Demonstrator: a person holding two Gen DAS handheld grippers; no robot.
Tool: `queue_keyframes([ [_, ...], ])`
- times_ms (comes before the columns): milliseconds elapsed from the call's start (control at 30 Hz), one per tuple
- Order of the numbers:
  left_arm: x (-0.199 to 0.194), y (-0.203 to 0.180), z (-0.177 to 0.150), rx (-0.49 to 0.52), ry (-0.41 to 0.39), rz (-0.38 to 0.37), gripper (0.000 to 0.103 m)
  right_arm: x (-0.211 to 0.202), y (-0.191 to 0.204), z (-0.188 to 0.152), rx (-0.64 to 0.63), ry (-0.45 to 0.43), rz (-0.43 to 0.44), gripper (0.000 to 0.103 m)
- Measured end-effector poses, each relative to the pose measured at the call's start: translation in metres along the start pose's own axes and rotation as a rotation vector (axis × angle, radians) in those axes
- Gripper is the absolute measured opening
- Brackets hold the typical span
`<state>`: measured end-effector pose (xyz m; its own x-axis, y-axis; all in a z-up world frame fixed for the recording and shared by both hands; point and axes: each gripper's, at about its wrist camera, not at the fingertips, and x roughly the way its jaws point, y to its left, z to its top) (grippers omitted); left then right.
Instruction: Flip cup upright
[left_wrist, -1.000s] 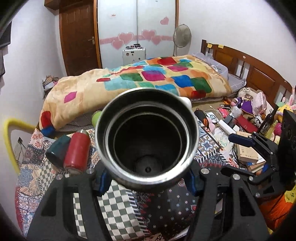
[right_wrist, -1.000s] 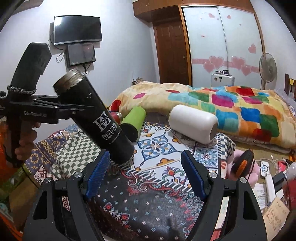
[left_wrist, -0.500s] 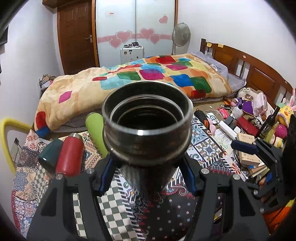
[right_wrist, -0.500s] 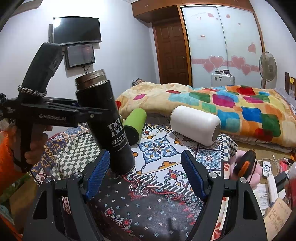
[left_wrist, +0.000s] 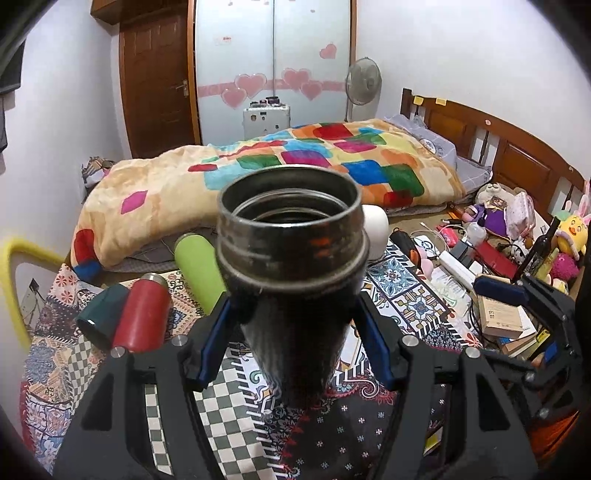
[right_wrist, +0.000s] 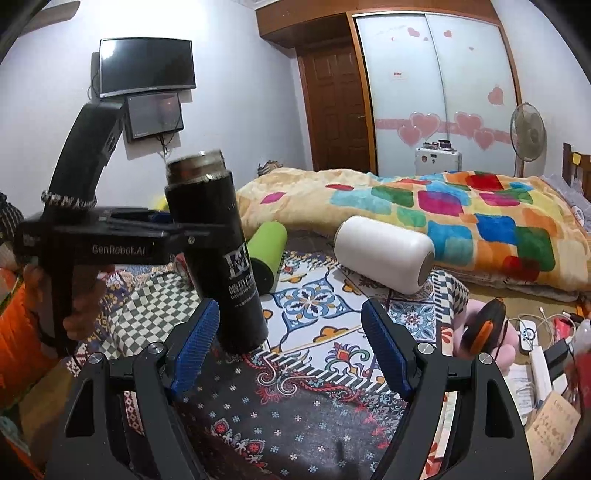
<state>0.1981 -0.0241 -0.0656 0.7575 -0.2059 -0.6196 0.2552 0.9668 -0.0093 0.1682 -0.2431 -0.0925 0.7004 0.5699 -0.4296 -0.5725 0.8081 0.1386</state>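
A tall black thermos cup (left_wrist: 291, 266) with a steel threaded mouth fills the middle of the left wrist view. My left gripper (left_wrist: 293, 336) is shut on its body, mouth up. In the right wrist view the same cup (right_wrist: 218, 254) stands nearly upright, tilted slightly left, its base at the patterned cloth (right_wrist: 314, 369); the left gripper (right_wrist: 122, 240) clamps it from the left. My right gripper (right_wrist: 291, 347) is open and empty, just right of the cup's base.
A green bottle (right_wrist: 267, 251), a white bottle (right_wrist: 384, 253), a red bottle (left_wrist: 142, 314) and a teal cup (left_wrist: 99, 314) lie on the cloth. A quilted bed (right_wrist: 443, 210) is behind. Clutter of boxes and toys (left_wrist: 498, 266) lies at the right.
The left gripper has rotated the black cup from tilted with its mouth toward the camera to nearly upright, and its base has come down to the cloth. The right gripper stayed still.
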Motion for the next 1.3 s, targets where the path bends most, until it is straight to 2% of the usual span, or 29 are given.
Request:
queue_keyframes([
  [200, -0.042, 0.000, -0.008, -0.017, -0.076, 0.019, 0.064, -0.026, 0.013, 0.014, 0.001, -0.066, -0.021, 0.077],
  [467, -0.134, -0.010, -0.025, -0.060, -0.312, 0.068, 0.064, -0.081, 0.049, 0.033, -0.003, -0.213, -0.031, 0.077],
  [567, -0.168, -0.018, -0.032, -0.060, -0.401, 0.116, 0.064, -0.104, 0.067, 0.036, -0.017, -0.274, -0.057, 0.078],
  [767, -0.216, -0.028, -0.047, -0.071, -0.520, 0.177, 0.069, -0.135, 0.092, 0.039, -0.015, -0.364, -0.100, 0.081],
  [800, -0.224, -0.030, -0.051, -0.071, -0.543, 0.195, 0.071, -0.139, 0.096, 0.038, -0.015, -0.371, -0.105, 0.084],
  [833, -0.228, -0.031, -0.053, -0.070, -0.556, 0.205, 0.073, -0.140, 0.098, 0.038, -0.015, -0.377, -0.111, 0.087],
  [900, -0.238, -0.034, -0.059, -0.071, -0.579, 0.220, 0.086, -0.145, 0.105, 0.037, -0.013, -0.392, -0.132, 0.091],
  [1000, -0.246, -0.038, -0.066, -0.072, -0.595, 0.225, 0.092, -0.151, 0.111, 0.032, -0.003, -0.412, -0.156, 0.103],
  [1033, -0.248, -0.040, -0.069, -0.068, -0.598, 0.229, 0.093, -0.153, 0.113, 0.031, -0.002, -0.417, -0.168, 0.103],
  [1100, -0.252, -0.042, -0.074, -0.067, -0.605, 0.231, 0.103, -0.155, 0.116, 0.028, -0.005, -0.416, -0.181, 0.103],
  [1300, -0.255, -0.042, -0.082, -0.084, -0.607, 0.220, 0.103, -0.156, 0.123, 0.022, -0.017, -0.409, -0.213, 0.103],
])
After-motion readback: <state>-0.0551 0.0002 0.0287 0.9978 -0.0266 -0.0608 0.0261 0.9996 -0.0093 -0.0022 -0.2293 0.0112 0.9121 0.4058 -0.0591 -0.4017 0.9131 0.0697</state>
